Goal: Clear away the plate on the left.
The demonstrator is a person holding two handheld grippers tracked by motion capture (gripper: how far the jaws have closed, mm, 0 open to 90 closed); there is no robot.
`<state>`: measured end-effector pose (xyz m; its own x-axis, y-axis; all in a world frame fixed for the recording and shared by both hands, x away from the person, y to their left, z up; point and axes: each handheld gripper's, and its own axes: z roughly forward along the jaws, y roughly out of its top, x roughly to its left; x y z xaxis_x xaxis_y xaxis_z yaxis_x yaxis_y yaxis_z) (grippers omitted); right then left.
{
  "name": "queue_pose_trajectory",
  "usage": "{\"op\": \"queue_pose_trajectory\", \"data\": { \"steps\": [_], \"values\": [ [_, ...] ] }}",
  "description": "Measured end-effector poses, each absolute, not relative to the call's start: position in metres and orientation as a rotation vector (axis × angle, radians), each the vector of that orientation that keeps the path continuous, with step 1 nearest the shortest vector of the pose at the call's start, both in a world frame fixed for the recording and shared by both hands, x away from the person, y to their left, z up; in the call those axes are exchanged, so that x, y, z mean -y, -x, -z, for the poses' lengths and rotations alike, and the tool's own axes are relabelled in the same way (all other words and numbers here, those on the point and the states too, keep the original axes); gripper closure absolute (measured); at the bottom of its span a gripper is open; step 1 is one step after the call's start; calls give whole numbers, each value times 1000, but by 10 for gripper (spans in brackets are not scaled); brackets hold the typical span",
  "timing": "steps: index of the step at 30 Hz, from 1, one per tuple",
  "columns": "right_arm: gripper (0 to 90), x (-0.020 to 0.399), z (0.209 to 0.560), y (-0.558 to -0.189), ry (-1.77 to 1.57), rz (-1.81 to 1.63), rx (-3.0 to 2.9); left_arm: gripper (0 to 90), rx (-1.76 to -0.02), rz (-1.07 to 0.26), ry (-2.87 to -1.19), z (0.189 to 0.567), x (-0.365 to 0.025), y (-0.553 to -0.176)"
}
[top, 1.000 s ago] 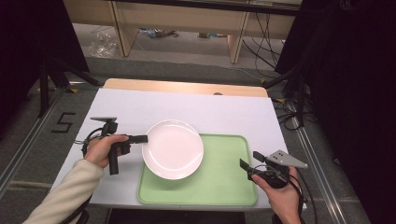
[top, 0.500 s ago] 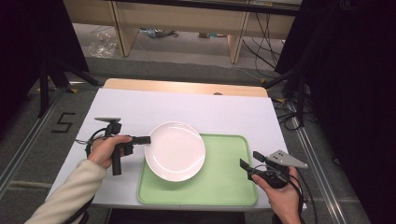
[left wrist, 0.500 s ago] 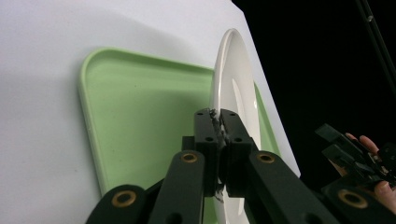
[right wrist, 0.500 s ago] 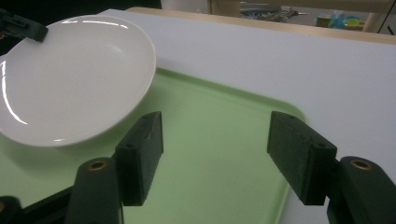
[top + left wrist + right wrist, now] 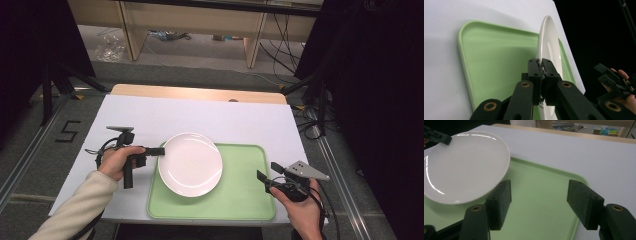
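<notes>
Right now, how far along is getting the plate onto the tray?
Done: the left tongs are shut on the plate rim, and the plate is over the left part of the green tray. In hand: whether it is resting flat, I cannot tell. Left: letting go. The right tongs hang open.

High view looks down from above the table (image 5: 240, 117). Both gripper views sit close & low; all share the plate (image 5: 190, 164) & green tray (image 5: 239, 192).
</notes>
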<state>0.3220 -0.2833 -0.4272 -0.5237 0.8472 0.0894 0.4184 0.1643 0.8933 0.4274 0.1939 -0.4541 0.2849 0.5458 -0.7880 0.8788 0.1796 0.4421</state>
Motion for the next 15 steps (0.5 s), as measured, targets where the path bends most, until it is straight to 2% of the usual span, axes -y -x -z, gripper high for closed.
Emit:
{"op": "queue_pose_trajectory", "data": {
  "steps": [8,10,11,15],
  "values": [
    [370,283,427,-322,-1196,-1322,-2014,863,-1368,386,-1522,457,-190,-428],
    [370,283,427,-322,-1196,-1323,-2015,863,-1401,419,-1497,456,-188,-427],
    [371,283,427,-322,-1196,-1323,-2016,863,-1362,394,-1523,458,-189,-428],
    [370,283,427,-322,-1196,-1321,-2017,861,-1384,390,-1525,460,-187,-429]
  ]
}}
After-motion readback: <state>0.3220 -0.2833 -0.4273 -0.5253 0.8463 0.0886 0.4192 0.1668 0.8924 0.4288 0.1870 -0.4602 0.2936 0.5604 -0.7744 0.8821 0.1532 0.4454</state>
